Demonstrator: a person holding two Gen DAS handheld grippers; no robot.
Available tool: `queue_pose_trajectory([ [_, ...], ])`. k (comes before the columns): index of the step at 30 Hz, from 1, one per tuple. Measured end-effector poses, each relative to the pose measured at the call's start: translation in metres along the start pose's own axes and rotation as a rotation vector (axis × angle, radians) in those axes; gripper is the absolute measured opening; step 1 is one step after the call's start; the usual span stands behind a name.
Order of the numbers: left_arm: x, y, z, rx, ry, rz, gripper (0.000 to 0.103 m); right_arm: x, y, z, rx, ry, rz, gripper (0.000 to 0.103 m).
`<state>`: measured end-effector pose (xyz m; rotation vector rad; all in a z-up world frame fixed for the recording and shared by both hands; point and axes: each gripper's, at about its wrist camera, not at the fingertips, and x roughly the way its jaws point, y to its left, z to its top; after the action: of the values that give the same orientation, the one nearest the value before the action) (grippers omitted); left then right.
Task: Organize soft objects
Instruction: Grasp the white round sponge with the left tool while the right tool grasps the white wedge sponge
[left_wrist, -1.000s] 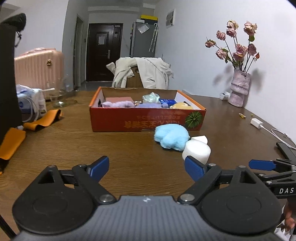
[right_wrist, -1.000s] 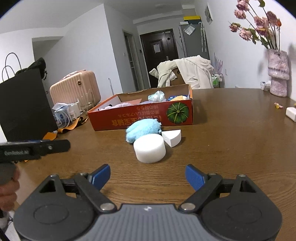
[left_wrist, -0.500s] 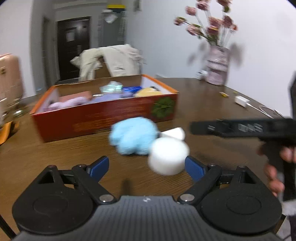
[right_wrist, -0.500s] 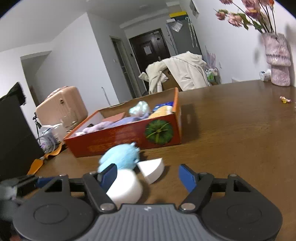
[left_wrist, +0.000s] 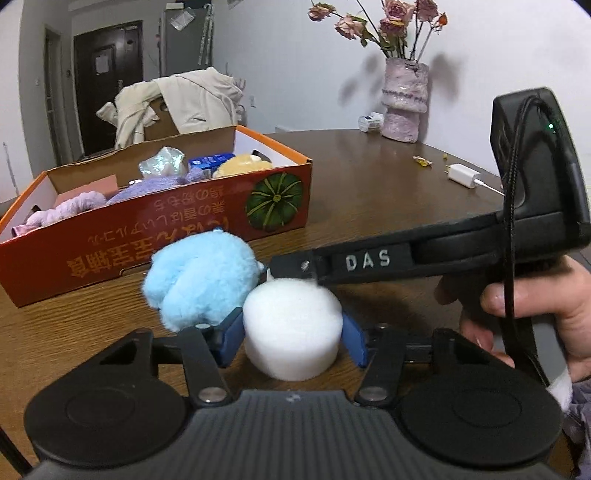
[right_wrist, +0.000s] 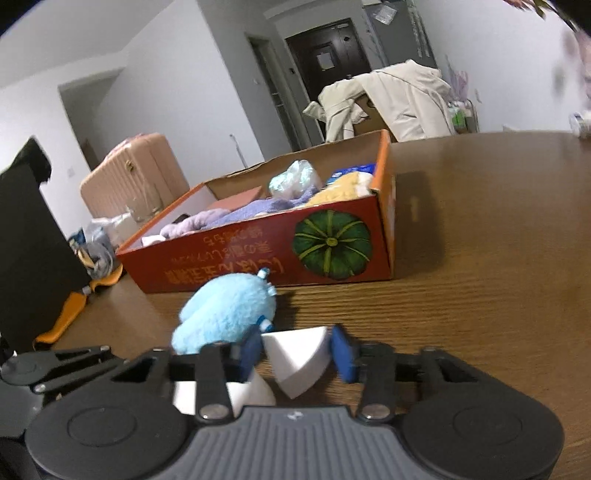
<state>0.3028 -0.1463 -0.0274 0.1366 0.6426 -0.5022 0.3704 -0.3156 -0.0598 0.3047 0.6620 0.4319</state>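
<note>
Left gripper (left_wrist: 293, 338) is closing its jaws around the white foam cylinder (left_wrist: 291, 325) on the table (left_wrist: 388, 192), blue pads touching both sides. The fluffy blue toy (left_wrist: 201, 282) leans right on that foam, so I reckon lifting could drag or tip it.

Right wrist view: right gripper (right_wrist: 295, 352) is closing on the white foam wedge (right_wrist: 297, 354), pads at its edges. That pointy shape might squirt out. The orange box (right_wrist: 258, 258) sits just behind.

The walls (left_wrist: 280, 55) were plain white. A dark door (left_wrist: 107, 85) stood behind the wooden table (left_wrist: 369, 184); a pink suitcase (right_wrist: 133, 173) sat left of the door.
</note>
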Motion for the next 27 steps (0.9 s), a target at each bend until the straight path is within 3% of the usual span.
queue_pose_trajectory([
  [11,-0.013,-0.005,0.008,0.033,-0.021,-0.013,0.056,-0.003,-0.017,-0.002,0.112,-0.016,0.047,0.033],
  [14,-0.025,-0.001,0.007,-0.006,-0.032,-0.003,0.056,-0.005,-0.019,-0.004,0.132,-0.023,0.057,0.032],
  [19,-0.053,0.009,0.000,-0.071,-0.052,0.068,0.056,-0.013,-0.021,-0.009,0.164,-0.055,0.055,0.031],
  [23,-0.084,0.018,-0.006,-0.118,-0.090,0.117,0.056,-0.030,-0.001,-0.019,0.093,-0.083,-0.040,0.030],
  [27,-0.111,0.027,-0.015,-0.162,-0.120,0.148,0.056,-0.064,0.019,-0.037,0.104,-0.117,-0.018,0.030],
])
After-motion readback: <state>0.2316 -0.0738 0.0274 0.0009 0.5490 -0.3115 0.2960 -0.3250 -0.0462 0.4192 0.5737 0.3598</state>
